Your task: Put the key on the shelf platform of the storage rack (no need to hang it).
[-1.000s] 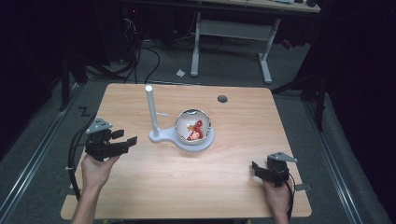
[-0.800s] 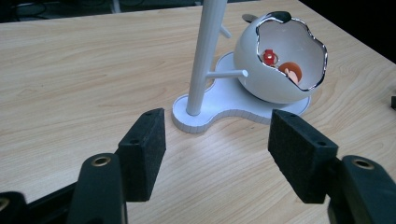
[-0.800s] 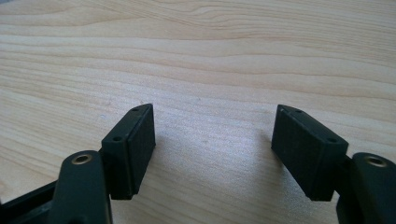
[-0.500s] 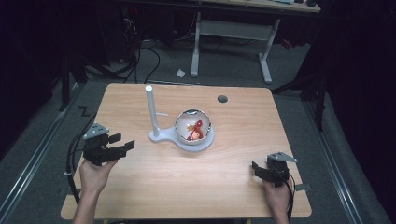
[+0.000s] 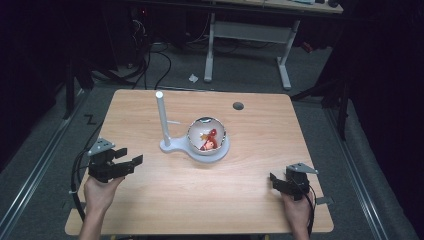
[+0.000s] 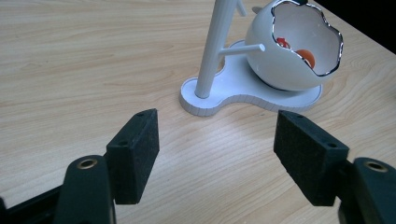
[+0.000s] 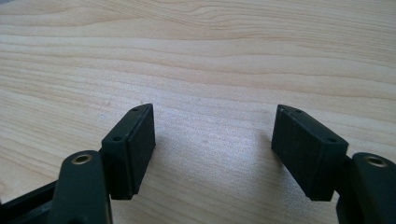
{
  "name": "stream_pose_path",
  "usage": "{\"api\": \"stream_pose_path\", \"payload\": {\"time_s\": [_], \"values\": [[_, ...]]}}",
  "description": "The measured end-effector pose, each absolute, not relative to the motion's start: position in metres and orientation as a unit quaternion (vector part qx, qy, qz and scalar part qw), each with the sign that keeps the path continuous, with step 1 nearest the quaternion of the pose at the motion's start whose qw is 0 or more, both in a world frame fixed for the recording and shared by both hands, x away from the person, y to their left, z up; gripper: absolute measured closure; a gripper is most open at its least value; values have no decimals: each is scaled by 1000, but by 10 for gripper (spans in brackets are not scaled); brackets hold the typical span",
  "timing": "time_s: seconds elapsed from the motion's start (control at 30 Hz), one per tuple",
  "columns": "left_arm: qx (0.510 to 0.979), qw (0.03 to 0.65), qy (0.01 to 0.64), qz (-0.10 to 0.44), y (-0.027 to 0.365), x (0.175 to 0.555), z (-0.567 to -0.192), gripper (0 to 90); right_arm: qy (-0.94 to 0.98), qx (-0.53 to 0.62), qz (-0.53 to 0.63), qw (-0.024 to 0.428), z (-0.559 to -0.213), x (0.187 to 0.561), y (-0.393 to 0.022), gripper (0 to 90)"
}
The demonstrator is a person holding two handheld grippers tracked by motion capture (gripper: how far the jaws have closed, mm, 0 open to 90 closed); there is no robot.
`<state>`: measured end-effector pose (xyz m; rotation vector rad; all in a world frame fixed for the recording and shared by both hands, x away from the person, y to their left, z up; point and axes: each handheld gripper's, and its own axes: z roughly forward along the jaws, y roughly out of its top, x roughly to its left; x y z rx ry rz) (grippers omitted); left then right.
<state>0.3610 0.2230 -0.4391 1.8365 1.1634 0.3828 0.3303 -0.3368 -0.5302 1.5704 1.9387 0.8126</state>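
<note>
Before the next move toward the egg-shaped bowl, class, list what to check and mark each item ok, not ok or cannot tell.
1. Left claw empty, jaws just been opening, nothing between them: ok.
2. Right claw open and empty over the table: ok.
3. White egg-shaped bowl seated on its white stand: ok.
4. Red pieces inside the bowl: ok; what they are: cannot tell.
5. Path from left claw to the stand's post free of other things: ok.
6. Bowl fixed to the stand: cannot tell.

One egg-shaped bowl [image 5: 207, 138], one white stand [image 5: 167, 144], two grippers.
</note>
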Motion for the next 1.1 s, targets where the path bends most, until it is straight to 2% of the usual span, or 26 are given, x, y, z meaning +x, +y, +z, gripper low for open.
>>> {"api": "stream_pose_path", "payload": {"time_s": [1.1], "values": [[767,404,476,148,206,362,-490,259,714,579,299,256,-530,330,-337,307]]}}
